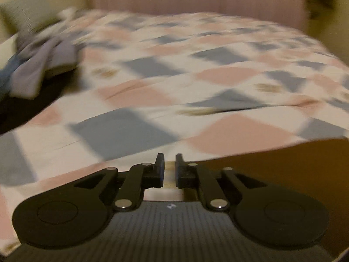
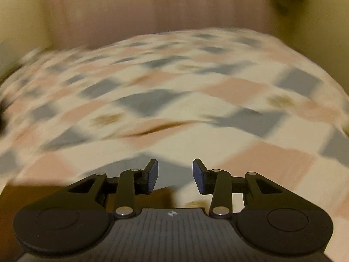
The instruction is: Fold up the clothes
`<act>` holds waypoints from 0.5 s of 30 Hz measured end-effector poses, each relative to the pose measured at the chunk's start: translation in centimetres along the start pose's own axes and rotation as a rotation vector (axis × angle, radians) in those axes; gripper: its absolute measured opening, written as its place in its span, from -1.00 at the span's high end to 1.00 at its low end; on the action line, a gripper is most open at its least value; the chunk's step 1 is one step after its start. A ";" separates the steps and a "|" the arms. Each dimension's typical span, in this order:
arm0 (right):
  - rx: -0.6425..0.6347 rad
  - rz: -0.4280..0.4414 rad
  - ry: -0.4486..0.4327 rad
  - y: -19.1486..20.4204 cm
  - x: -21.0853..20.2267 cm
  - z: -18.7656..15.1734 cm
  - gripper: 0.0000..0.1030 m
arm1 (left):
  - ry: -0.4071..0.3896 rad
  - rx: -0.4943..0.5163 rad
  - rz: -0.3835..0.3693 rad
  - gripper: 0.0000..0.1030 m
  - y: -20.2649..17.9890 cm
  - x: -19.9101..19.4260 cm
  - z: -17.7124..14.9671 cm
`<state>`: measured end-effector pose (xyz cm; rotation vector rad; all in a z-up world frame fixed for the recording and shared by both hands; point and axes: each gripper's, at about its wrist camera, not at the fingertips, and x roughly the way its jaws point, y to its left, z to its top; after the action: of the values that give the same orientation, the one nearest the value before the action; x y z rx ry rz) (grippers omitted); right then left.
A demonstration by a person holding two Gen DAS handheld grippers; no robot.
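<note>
- Two grippers, both empty, both hanging over the near edge of a bed with a checked cover (image 1: 196, 69).
- Left gripper (image 1: 169, 170): jaws nearly together, narrow gap showing between the pads, nothing pinched in it. Reads as released but almost closed.
- Right gripper (image 2: 175, 174): jaws clearly spread, wide gap, only bedding visible through it. Released.
- Clothes (image 1: 41, 63): a crumpled heap, grey-lilac piece on top with something blue beneath, sits far forward and well to the left of the left gripper, at the bed's left edge. Partly draped over that edge, as far as blur allows.
- Right wrist view shows no garment at all; just the cover and a curtain (image 2: 135, 11) behind the bed. Pile is out of that frame.
- A pale pillow-like shape (image 1: 26, 11) sits beyond the heap; too blurred to confirm.
- Both views are motion-smeared, so fine detail on the fabric is unreliable.
- Step, my read: the very start, approach phase. Nothing picked, nothing spread flat, no fold made.
- Next move calls for: swing both grippers forward-left toward the heap, open the left one wider, pinch a single top layer rather than the bundle, and drag it onto the clear middle of the cover to lay it out.
- Risk: grabbing two garments at once, or knocking the heap off the edge.
</note>
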<state>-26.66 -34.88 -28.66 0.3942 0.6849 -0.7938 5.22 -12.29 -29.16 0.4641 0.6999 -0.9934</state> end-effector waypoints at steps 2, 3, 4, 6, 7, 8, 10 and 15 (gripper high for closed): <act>-0.125 0.048 0.011 3.2 0.9 -1.4 0.29 | -0.031 0.083 -0.048 0.70 -3.1 0.3 -0.8; -0.177 0.063 0.022 4.5 1.5 -2.2 0.29 | -0.031 0.120 -0.052 0.70 -4.3 1.0 -1.2; -0.229 0.057 0.037 5.0 2.4 -3.1 0.29 | -0.030 0.146 -0.054 0.70 -5.2 1.8 -1.6; -0.295 0.019 0.074 5.0 4.1 -4.8 0.29 | 0.002 0.153 -0.025 0.67 -5.1 4.0 -2.7; -0.308 -0.015 0.096 4.4 4.7 -5.6 0.28 | 0.015 0.148 0.002 0.66 -4.6 4.9 -3.3; -0.272 -0.043 0.122 2.9 5.1 -6.1 0.29 | 0.031 0.143 0.040 0.67 -3.6 5.6 -4.0; -0.188 -0.093 0.138 0.4 4.4 -6.0 0.40 | 0.073 0.125 0.106 0.57 -1.1 6.1 -4.9; -0.128 -0.148 0.106 -1.1 -1.4 -5.3 0.34 | 0.065 0.116 0.178 0.70 1.7 0.9 -4.7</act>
<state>-30.35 -31.87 -31.54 0.2731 0.8673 -0.8679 5.53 -8.97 -33.02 0.6510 0.6493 -0.8570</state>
